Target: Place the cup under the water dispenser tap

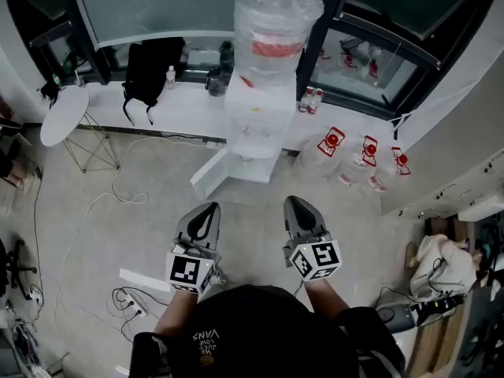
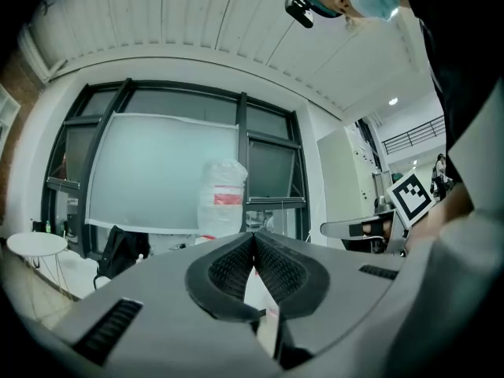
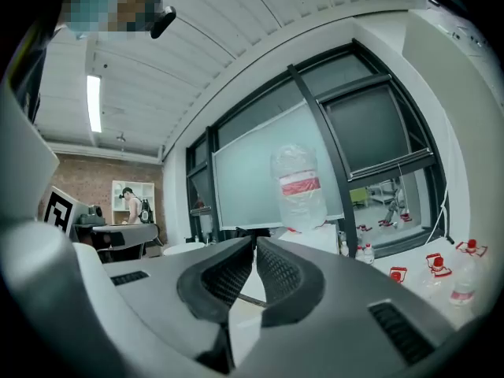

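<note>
A white water dispenser [image 1: 253, 124] with a clear bottle [image 1: 272, 22] on top stands against the window ledge, ahead of me across the floor. It also appears far off, bottle [image 2: 223, 199] in the left gripper view and bottle [image 3: 298, 186] in the right gripper view. I cannot make out a cup in any view. My left gripper [image 1: 206, 211] and right gripper [image 1: 298, 205] are held side by side, level, pointing at the dispenser and well short of it. The left gripper [image 2: 253, 235] is shut with nothing between its pads. The right gripper [image 3: 255, 240] is also shut and empty.
The dispenser's lower door [image 1: 209, 176] hangs open to the left. Several spare water jugs [image 1: 331, 144] lie to its right. A black backpack [image 1: 150, 69] sits on the ledge, a small white round table [image 1: 63, 115] stands at left, and cables with a power strip [image 1: 130, 298] run over the floor.
</note>
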The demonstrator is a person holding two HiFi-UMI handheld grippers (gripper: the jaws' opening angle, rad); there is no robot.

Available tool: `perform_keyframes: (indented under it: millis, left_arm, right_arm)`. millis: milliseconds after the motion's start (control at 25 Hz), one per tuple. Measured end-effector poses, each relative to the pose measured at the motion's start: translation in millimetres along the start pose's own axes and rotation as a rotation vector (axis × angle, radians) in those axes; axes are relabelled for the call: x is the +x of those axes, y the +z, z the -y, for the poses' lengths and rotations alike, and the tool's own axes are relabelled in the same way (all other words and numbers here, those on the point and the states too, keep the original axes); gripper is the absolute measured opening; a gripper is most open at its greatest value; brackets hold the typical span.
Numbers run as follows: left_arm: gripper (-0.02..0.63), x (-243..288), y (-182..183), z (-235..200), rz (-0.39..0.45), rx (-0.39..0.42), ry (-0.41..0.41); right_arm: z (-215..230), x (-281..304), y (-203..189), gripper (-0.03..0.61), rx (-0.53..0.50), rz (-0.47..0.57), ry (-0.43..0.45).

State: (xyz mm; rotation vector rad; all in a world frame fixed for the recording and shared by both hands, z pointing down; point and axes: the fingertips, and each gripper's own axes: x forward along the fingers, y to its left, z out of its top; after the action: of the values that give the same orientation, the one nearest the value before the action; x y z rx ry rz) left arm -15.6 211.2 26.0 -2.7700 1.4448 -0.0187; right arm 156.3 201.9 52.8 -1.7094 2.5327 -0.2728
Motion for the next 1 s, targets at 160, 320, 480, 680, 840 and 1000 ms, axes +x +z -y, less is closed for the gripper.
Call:
perform_keyframes:
  millis: [160, 320, 480, 680, 840, 1000]
  left_arm:
    - [0.018, -3.8, -3.3, -29.2, -0.036, -0.001, -0.038]
    - [0.018, -9.5, -10.3, -65.8, -0.031, 0.033, -0.067]
    - [0.018, -11.2, -7.7, -91.4, -0.027, 0.018, -0.109]
    - [0.018, -0.6, -16.2, -112.6, -0.039, 0.006, -0.143]
    - [0.018, 17.5, -23.1, -113.4, -0.037, -0.024, -0.157]
    - [0.018, 43.2, -30.6, -120.9, -0.036, -0.028, -0.138]
  right_arm:
    - [-15.4, 21.2, -8.5, 0.046, 0.011, -0.001, -0.044]
    - [-34.1, 43.4, -16.6, 0.046, 0.026, 0.008, -0.093]
    - [-46.9, 61.1, -19.6, 0.046, 0.023, 0.014, -0.139]
    - [-51.0, 75.9, -19.5, 0.046, 0.008, 0.002, -0.172]
    - [-38.2, 87.8, -25.4, 0.046, 0.002, -0.008, -0.18]
    - [-17.5, 110.3, -29.1, 0.046, -0.016, -0.021, -0.163]
